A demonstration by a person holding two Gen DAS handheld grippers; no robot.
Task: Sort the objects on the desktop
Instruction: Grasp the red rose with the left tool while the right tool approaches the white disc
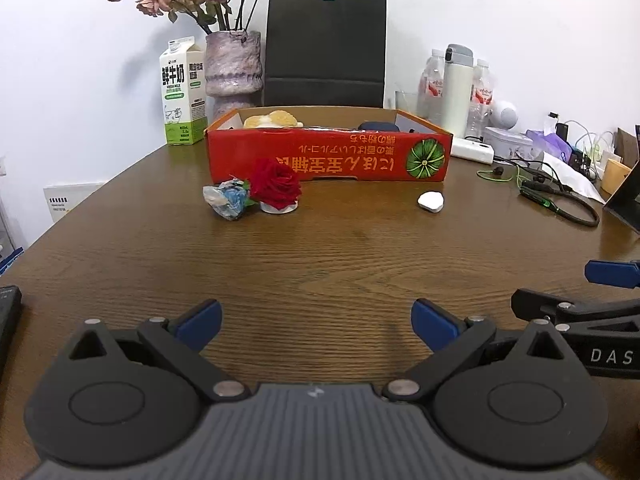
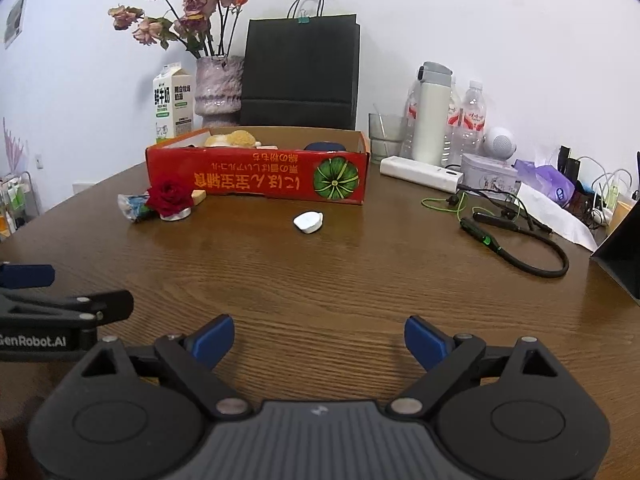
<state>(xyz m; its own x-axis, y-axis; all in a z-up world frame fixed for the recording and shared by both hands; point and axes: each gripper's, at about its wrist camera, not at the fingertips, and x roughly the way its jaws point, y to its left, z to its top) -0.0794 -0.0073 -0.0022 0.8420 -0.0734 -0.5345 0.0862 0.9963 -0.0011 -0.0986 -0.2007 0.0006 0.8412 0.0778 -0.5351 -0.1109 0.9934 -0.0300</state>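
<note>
Both grippers sat low over the near edge of the bench [image 1: 320, 248], side by side, nothing held. My left gripper [image 1: 316, 322] had its fingers spread wide with only bare wood between them; the right gripper [image 2: 319, 338] was the same, fingers wide apart and empty.

Loose things left to sort lay ahead, in front of the red box [image 1: 328, 154]. In the left view the red rose [image 1: 280, 186] on its white base sat at about 11 o'clock from my fingers, with a crumpled blue-white wrapper [image 1: 226, 200] touching its left side. The small white piece [image 1: 431, 202] lay at about 1 o'clock, well apart from the rose, its long axis roughly across the view.

In the right view the white piece [image 2: 307, 222] was almost dead ahead at 12 o'clock, and the rose [image 2: 170, 198] swung out to about 10 o'clock. I judged the right hand better lined up for the white piece and the left for the rose and wrapper; both were still well short of them.

Only the right view showed a tan block [image 2: 199, 197] behind the rose, against the box front; the left view hid it. Each view caught the other gripper's finger at its edge.
</note>
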